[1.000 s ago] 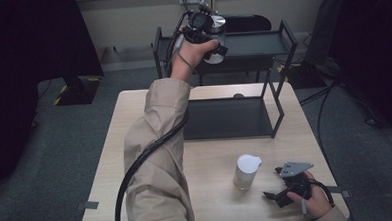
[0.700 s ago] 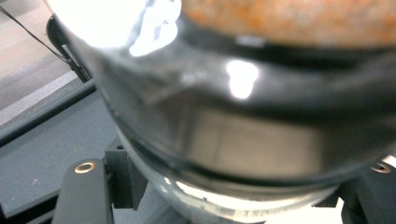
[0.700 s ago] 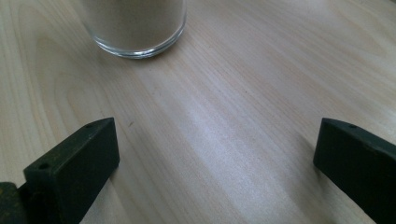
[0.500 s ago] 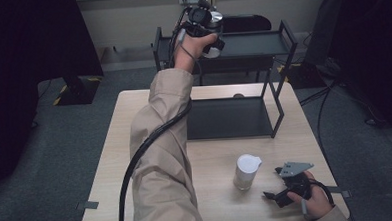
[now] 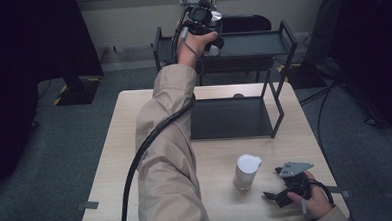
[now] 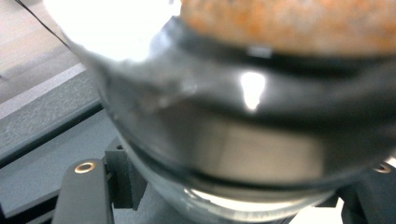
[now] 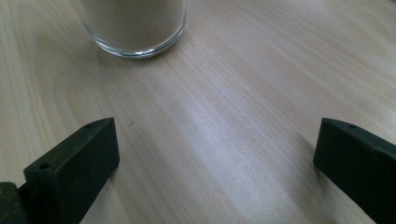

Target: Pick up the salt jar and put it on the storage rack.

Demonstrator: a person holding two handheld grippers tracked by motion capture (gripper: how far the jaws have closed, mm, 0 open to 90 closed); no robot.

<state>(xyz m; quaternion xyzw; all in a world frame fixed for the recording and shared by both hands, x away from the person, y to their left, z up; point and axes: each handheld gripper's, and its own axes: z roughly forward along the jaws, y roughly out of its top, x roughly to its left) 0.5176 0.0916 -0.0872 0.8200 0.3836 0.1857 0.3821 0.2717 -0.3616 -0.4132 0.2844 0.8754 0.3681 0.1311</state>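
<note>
A: Left gripper [image 5: 203, 21] is clamped on a glass jar [image 6: 243, 140], held out over the top shelf of the black rack [image 5: 261, 42]. Not set down yet.

B: Risk?

A: Smooth glass, narrow jaws. If it tilts, or lets go before the base touches the shelf, it could slip or roll off the edge.

B: Right gripper [image 5: 282, 193]?

A: Jaws apart, resting on the counter [image 5: 135, 143] beside the white-lidded jar [image 5: 246, 171]. A nudge could tip that one.

Looks like a lab/test room: grey carpet floor [image 5: 46, 162], pale wooden desk [image 5: 221, 159], black metal shelf rack [image 5: 277, 67], dark curtains [image 5: 26, 48].
</note>
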